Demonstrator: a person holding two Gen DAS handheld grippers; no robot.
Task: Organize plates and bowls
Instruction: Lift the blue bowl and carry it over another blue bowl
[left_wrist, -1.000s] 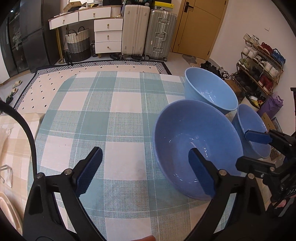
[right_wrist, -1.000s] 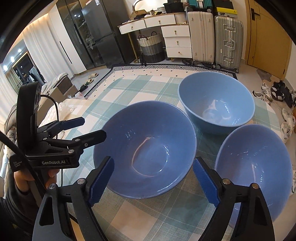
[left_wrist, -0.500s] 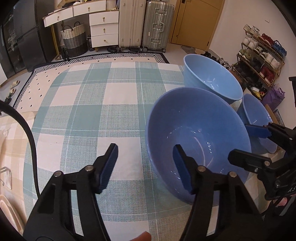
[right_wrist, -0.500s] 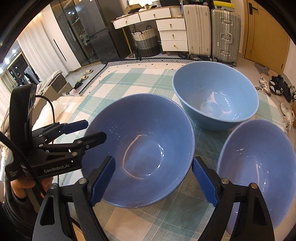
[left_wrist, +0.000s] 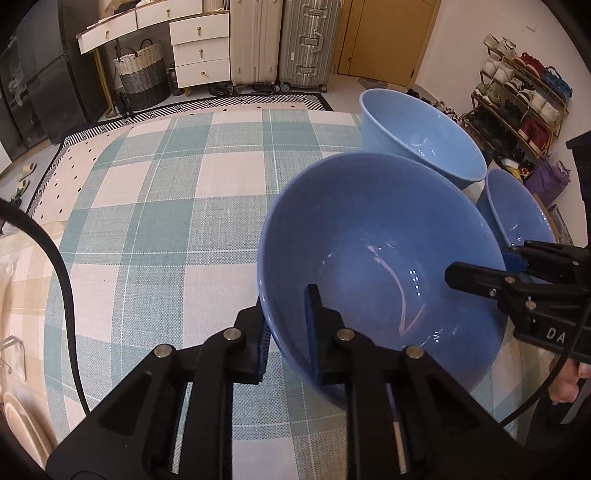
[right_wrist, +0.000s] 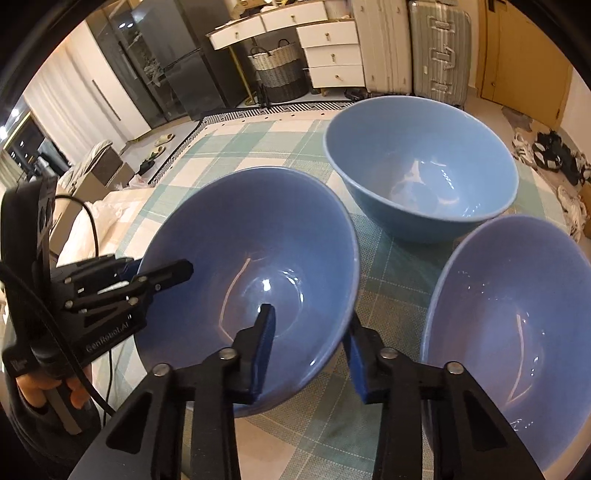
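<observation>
The left gripper (left_wrist: 286, 325) is clamped on the near-left rim of the middle blue bowl (left_wrist: 380, 266), one finger inside, one outside. The right gripper (right_wrist: 308, 350) pinches the same bowl's opposite rim. The bowl sits mouth-up, slightly tilted, on the checked cloth surface (left_wrist: 166, 206). A paler blue bowl (right_wrist: 421, 166) stands behind it, another blue bowl (right_wrist: 517, 325) just beside it.

Count: three glossy blue ceramic bowls (right_wrist: 255, 280) (right_wrist: 421, 166) (right_wrist: 513, 332) on the checked tablecloth; two black two-finger grippers (left_wrist: 286, 332) (right_wrist: 308, 347); two upright hard-shell suitcases (left_wrist: 255, 40) (left_wrist: 308, 40), upper frame.
</observation>
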